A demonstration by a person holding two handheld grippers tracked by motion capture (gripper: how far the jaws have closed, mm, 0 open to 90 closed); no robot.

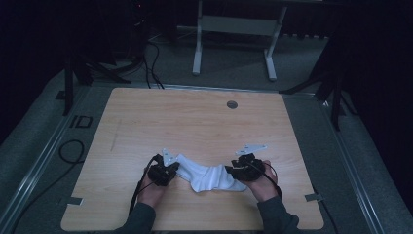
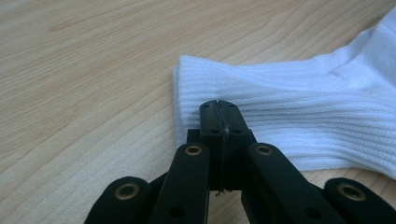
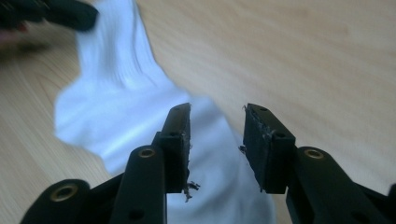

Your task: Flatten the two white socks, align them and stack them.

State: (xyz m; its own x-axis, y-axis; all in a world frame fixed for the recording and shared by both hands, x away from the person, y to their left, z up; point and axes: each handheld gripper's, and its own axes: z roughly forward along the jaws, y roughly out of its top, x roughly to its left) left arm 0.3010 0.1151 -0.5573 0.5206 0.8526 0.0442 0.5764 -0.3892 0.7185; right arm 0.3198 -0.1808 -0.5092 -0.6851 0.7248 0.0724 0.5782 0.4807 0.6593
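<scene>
Reaching in from the near edge of the wooden table (image 1: 204, 122), the person's two forearms bring a gripper to each end of a white sock (image 1: 209, 178) that lies crumpled across the near middle of the tabletop. At the sock's ribbed cuff end, the left gripper (image 2: 219, 109) has its jaws pressed together, pinching the cuff edge between the pads; in the high view the same left gripper (image 1: 170, 169) sits at the sock's left end. At the other end, the right gripper (image 3: 217, 140) stands with its jaws spread apart above the foot part of the sock, with the cloth showing between them and the pads not pressing on it. Farther off, a small round grommet (image 1: 232, 104) sits in the tabletop near its far edge, and beyond the table a grey metal frame (image 1: 236, 29) stands on the dark floor.
</scene>
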